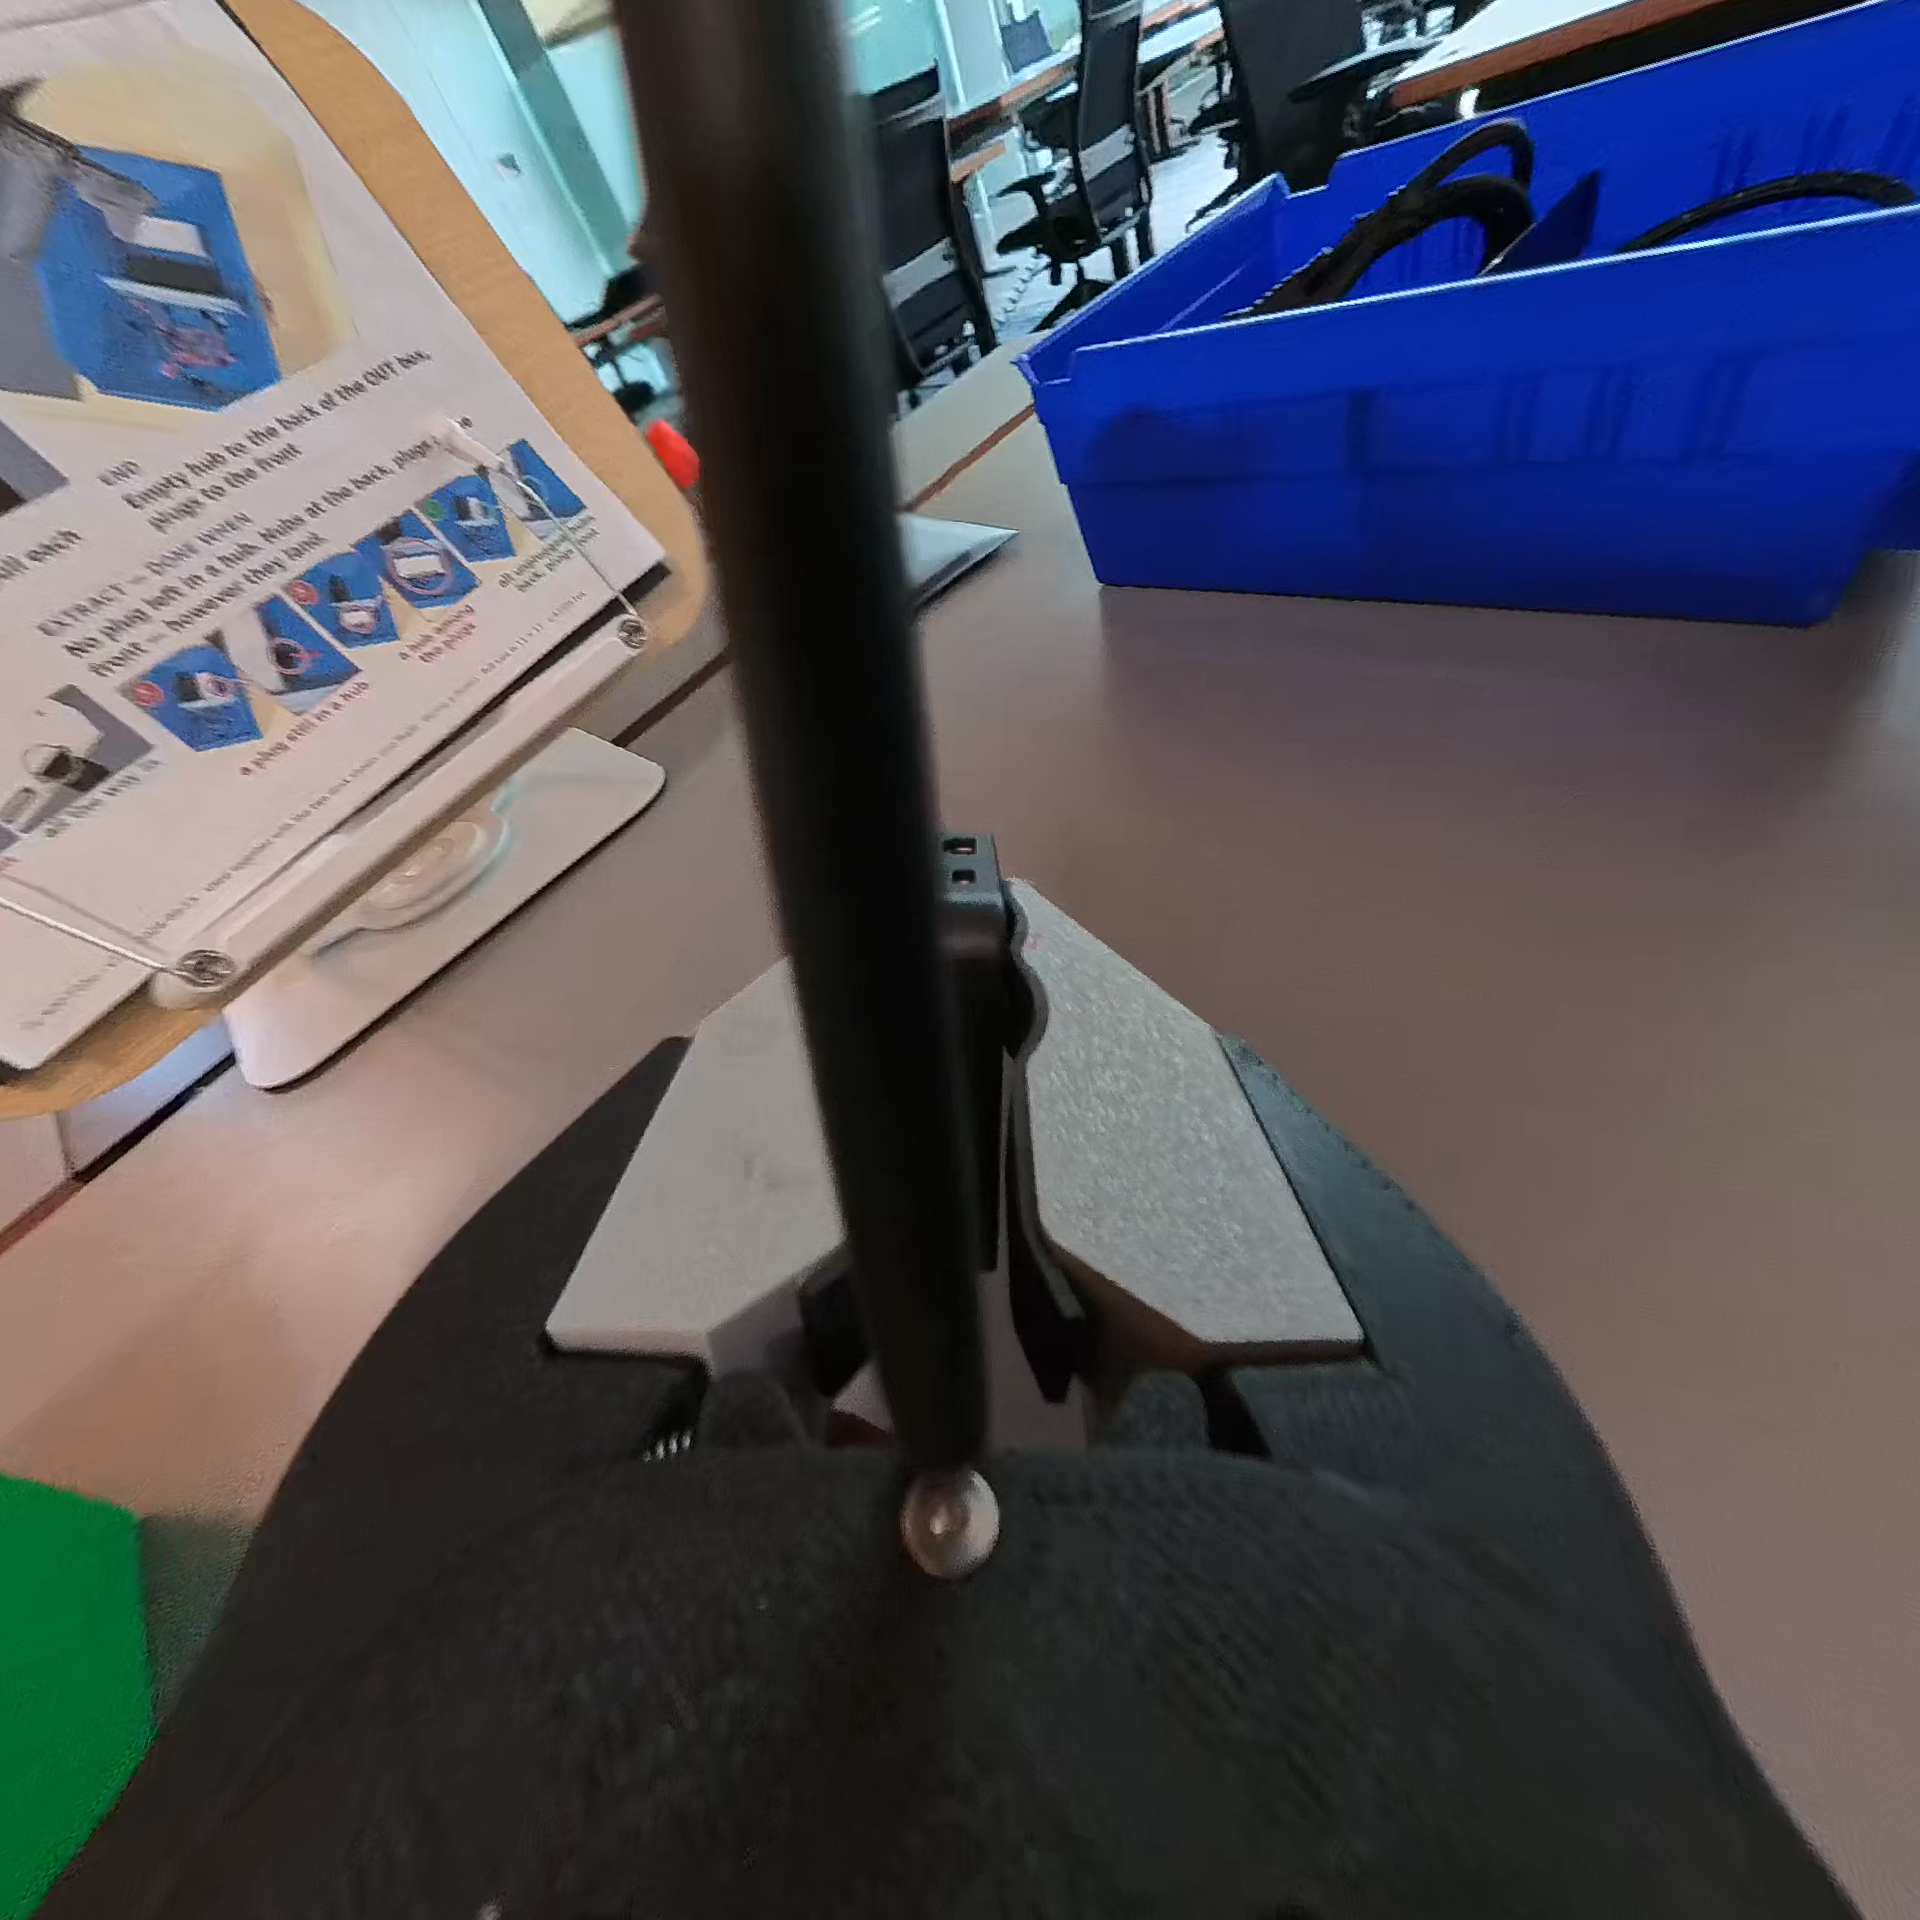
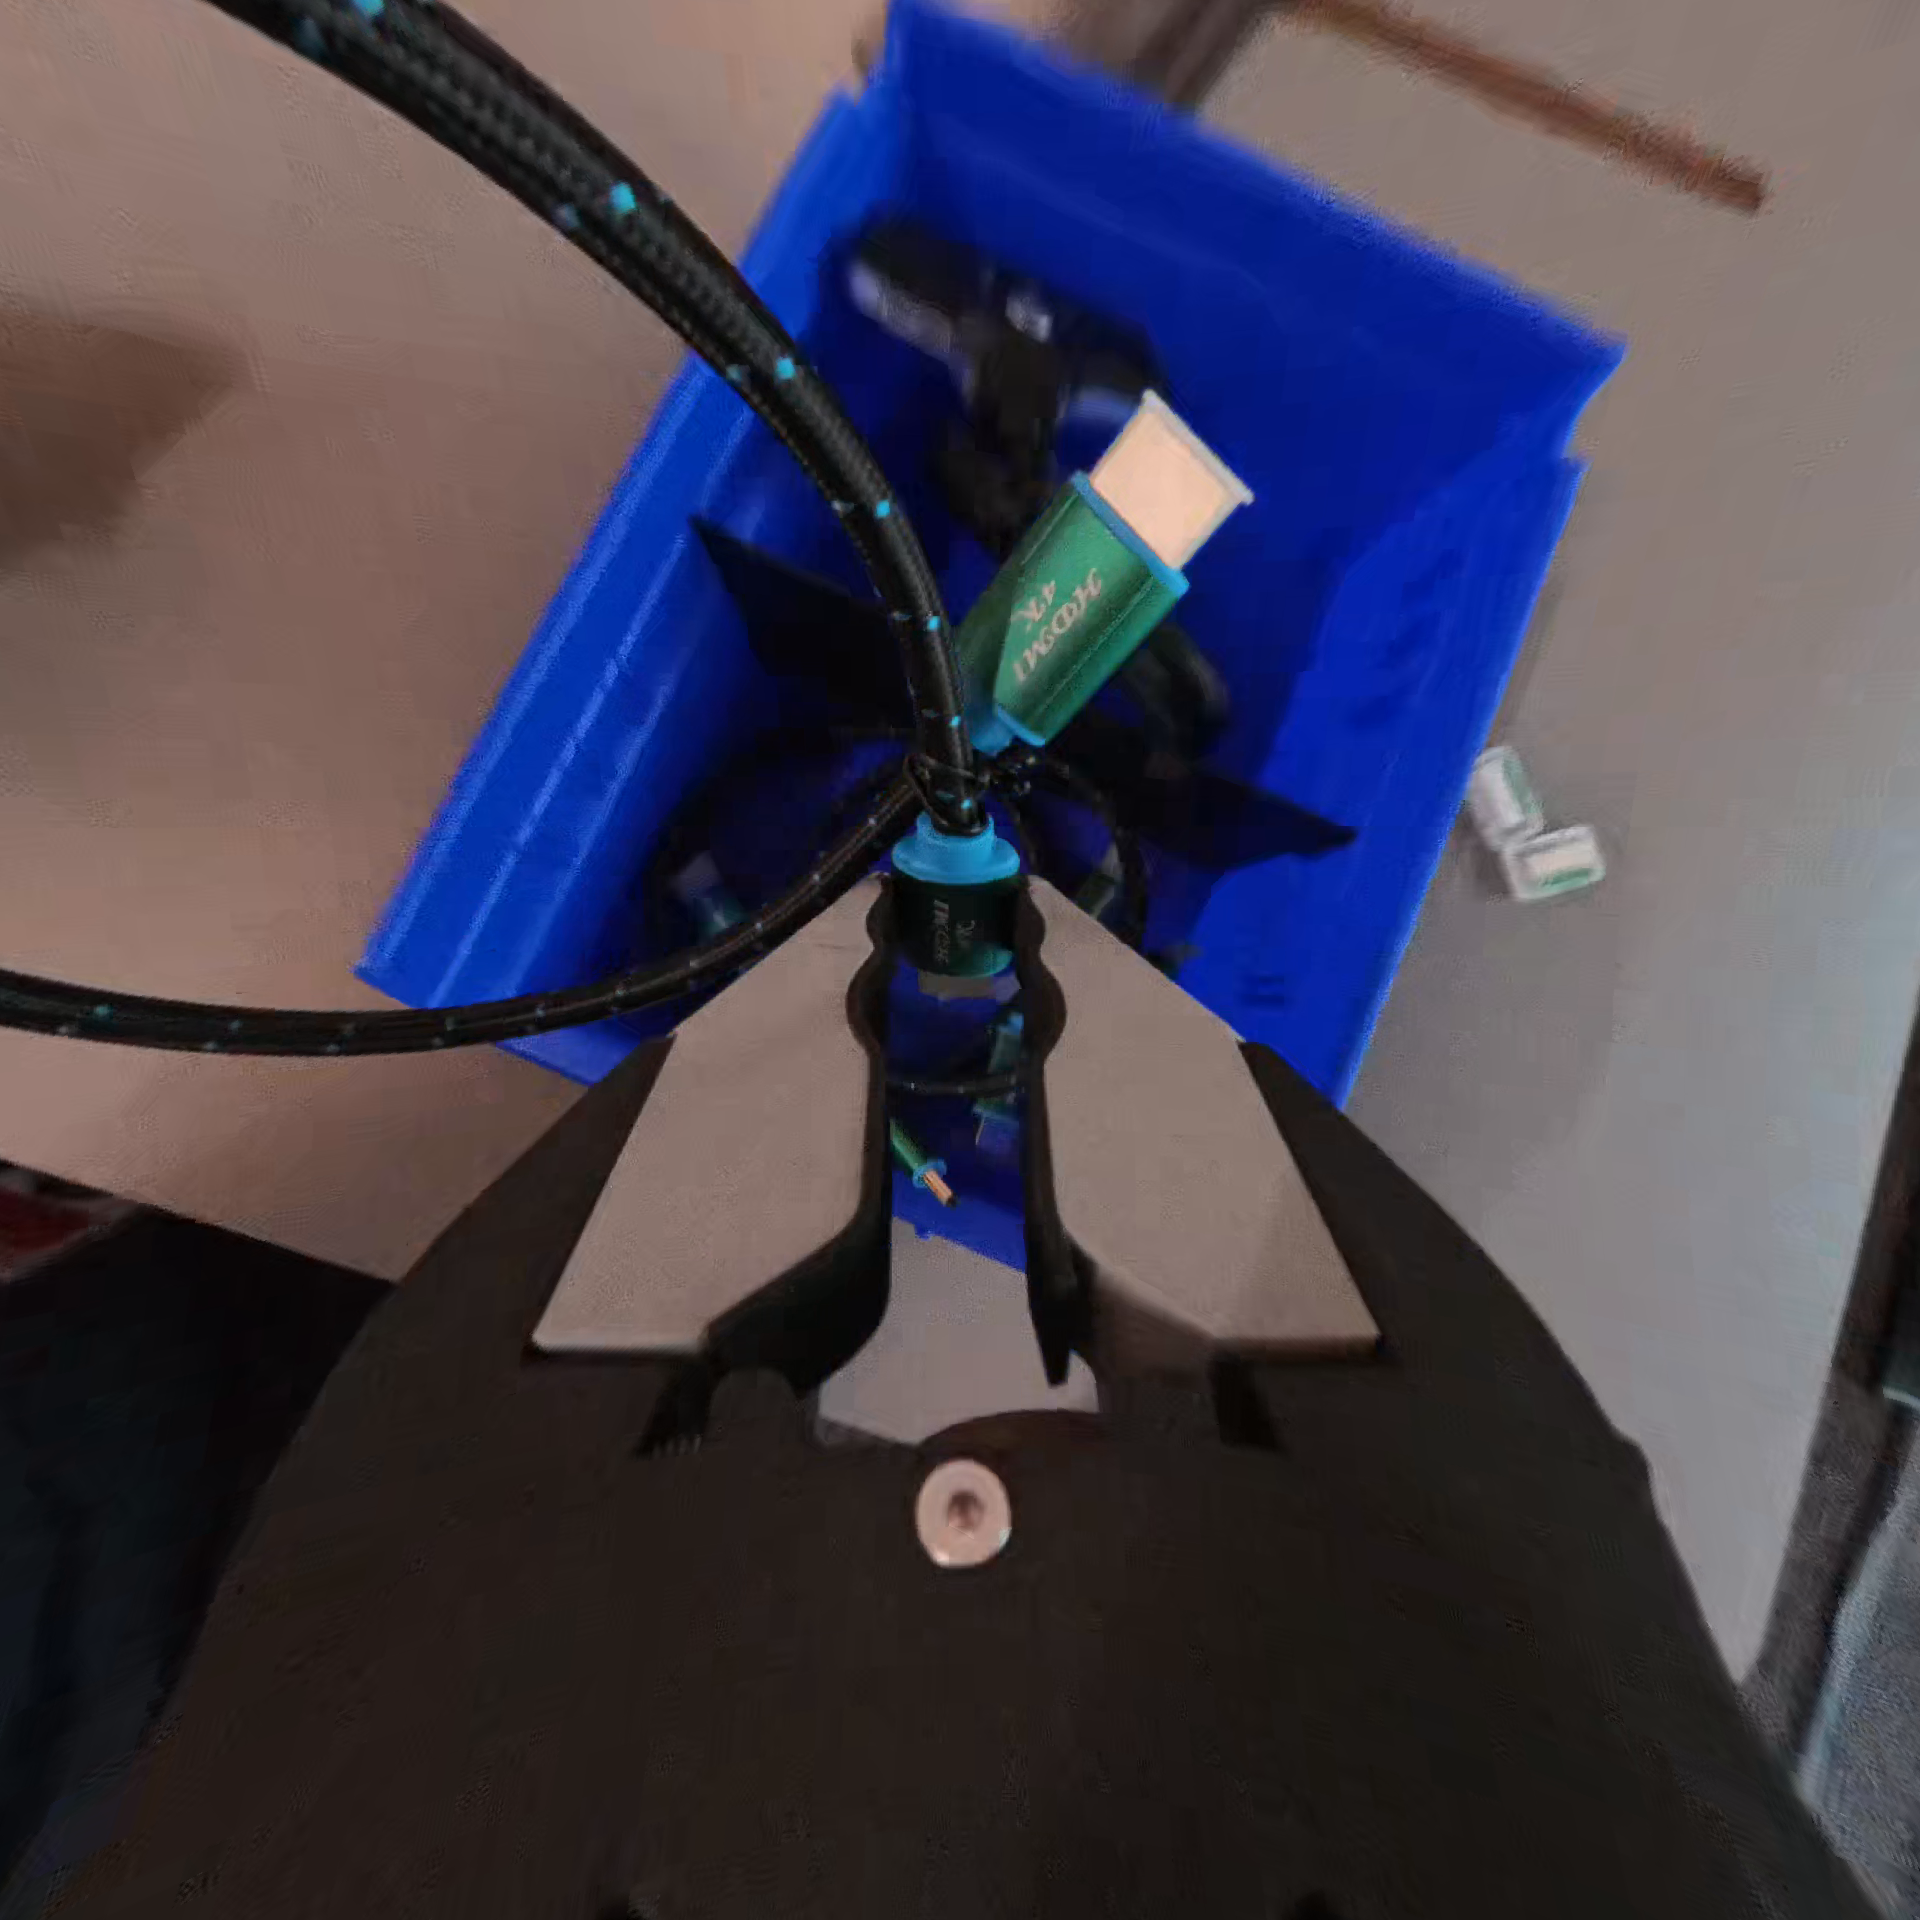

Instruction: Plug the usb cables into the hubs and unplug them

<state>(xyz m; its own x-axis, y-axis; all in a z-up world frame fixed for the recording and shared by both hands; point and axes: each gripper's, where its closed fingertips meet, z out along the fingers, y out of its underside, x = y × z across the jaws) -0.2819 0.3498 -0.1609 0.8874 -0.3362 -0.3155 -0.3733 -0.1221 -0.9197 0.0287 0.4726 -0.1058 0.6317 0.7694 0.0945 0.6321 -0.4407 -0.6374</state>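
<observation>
In the left wrist view my left gripper (image 1: 935, 940) is shut on a slim black box (image 1: 975, 904) with small ports at its top end, held upright above the table. A thick black cable (image 1: 779, 468) runs down across the view in front of it. In the right wrist view my right gripper (image 2: 954, 899) is shut on a green plug (image 2: 943, 935) with a blue collar. Its black braided cable (image 2: 727, 312) loops up and to the left. A second green plug (image 2: 1081, 623) with a metal tip hangs beside it, above a blue bin (image 2: 1382, 540).
Blue bins (image 1: 1455, 447) holding black cables stand on the brown table (image 1: 1455, 935) at the right. A printed sheet on a white stand (image 1: 260, 623) is at the left. A black divider (image 2: 790, 613) crosses the bin. Small white adapters (image 2: 1532, 831) lie beside it. The left gripper's tips are roughly 35 centimetres from the right gripper's.
</observation>
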